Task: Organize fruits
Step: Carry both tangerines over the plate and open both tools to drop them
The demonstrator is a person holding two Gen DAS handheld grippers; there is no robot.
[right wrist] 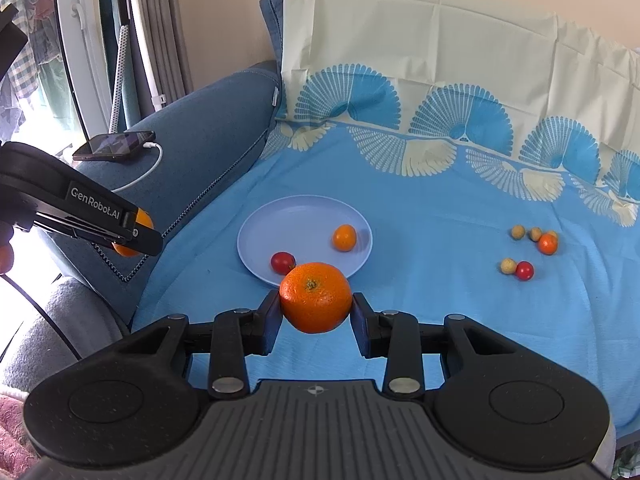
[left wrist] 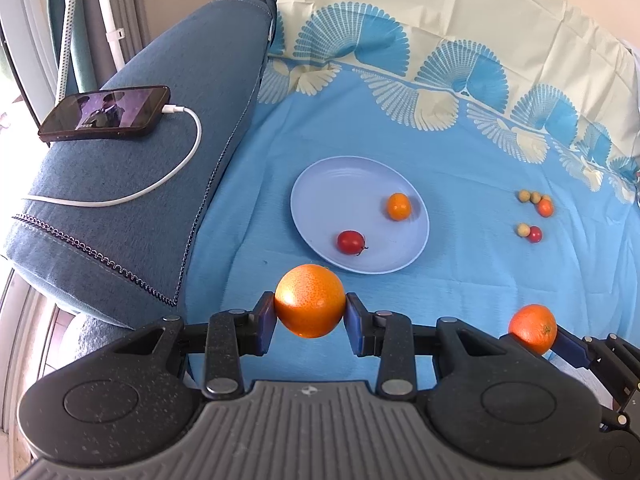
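Left tongs (left wrist: 310,307) clamped on a round glossy orange (left wrist: 310,306), held just short of the pale blue round plate's (left wrist: 320,188) near rim. Right tongs (right wrist: 316,304) clamped on a second orange with a stem scar (right wrist: 315,297), also at that near rim. In the plate: small orange fruit (left wrist: 399,206), red cherry tomato (left wrist: 351,242). Right of the plate, well apart on the blue bedsheet (left wrist: 460,280): cluster of small fruits (left wrist: 534,214).

Bright orange mandarin (left wrist: 310,306) between blue-padded black fingers (left wrist: 264,322); second orange mandarin (right wrist: 315,298). Pale lavender-blue plate (left wrist: 340,184) bearing one red fruit (left wrist: 351,242) and one small orange fruit (left wrist: 399,206). Sky-blue cloth (left wrist: 460,280) with cream and blue fan motifs; denim-blue armrest (left wrist: 160,160).
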